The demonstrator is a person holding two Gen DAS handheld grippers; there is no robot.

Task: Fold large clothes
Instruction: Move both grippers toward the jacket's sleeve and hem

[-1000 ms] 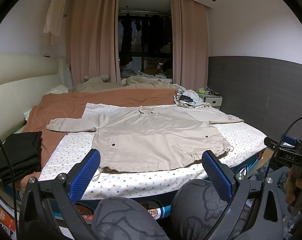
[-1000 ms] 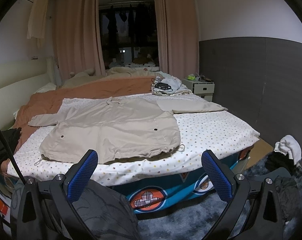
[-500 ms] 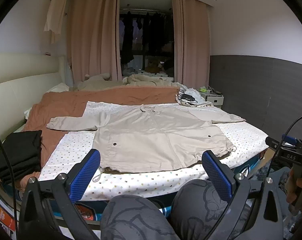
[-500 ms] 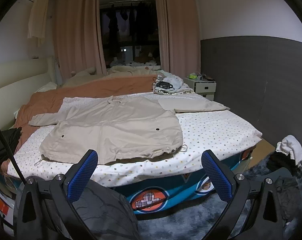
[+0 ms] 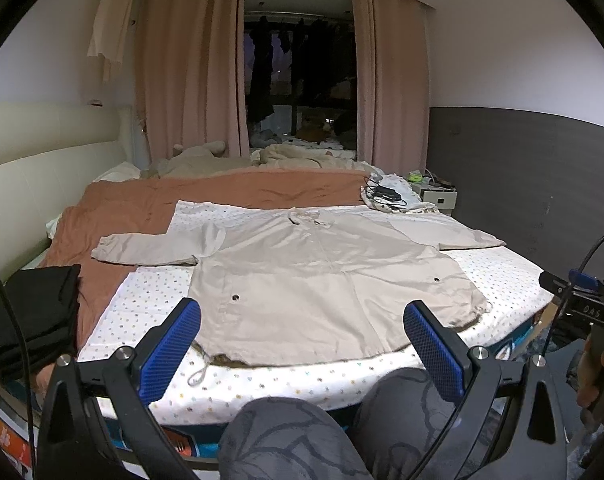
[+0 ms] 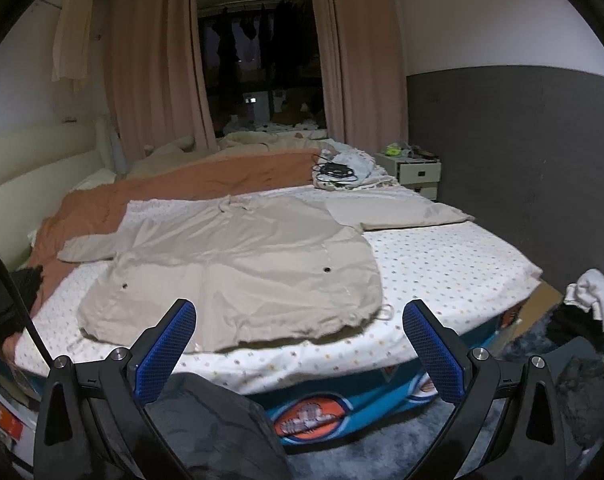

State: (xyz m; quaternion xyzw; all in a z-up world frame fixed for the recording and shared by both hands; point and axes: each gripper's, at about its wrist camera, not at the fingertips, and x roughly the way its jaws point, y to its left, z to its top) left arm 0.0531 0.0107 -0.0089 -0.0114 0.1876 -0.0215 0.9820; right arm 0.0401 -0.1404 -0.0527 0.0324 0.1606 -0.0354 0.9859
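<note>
A beige jacket (image 5: 321,280) lies spread flat, front up, on the dotted white sheet (image 5: 150,304) at the foot end of the bed (image 6: 341,408), both sleeves stretched out to the sides and its hem close to the near edge. The left gripper (image 5: 302,344) hangs just short of that edge, blue pads wide apart, nothing between them; seen from its camera, the left pad (image 5: 170,350) overlaps the hem's left corner, where a drawstring loop (image 5: 200,374) trails onto the sheet, but whether it touches the cloth cannot be told. The right gripper (image 6: 300,346) sits open just as wide and just as empty, looking at the jacket (image 6: 238,276) from further to the right, with the right sleeve (image 6: 397,214) lying out toward the bed's far side. The person's knees in grey patterned trousers (image 5: 286,440) press up against the mattress below the left gripper. Beyond the jacket, a rust-brown blanket (image 5: 206,200) covers the head of the bed, a stack of folded black clothes (image 5: 30,320) rests at the left edge, and a tangle of black cable on white cloth (image 6: 337,170) sits near a white nightstand (image 6: 413,170). Pink curtains (image 5: 190,64) frame a dark window at the back.
</note>
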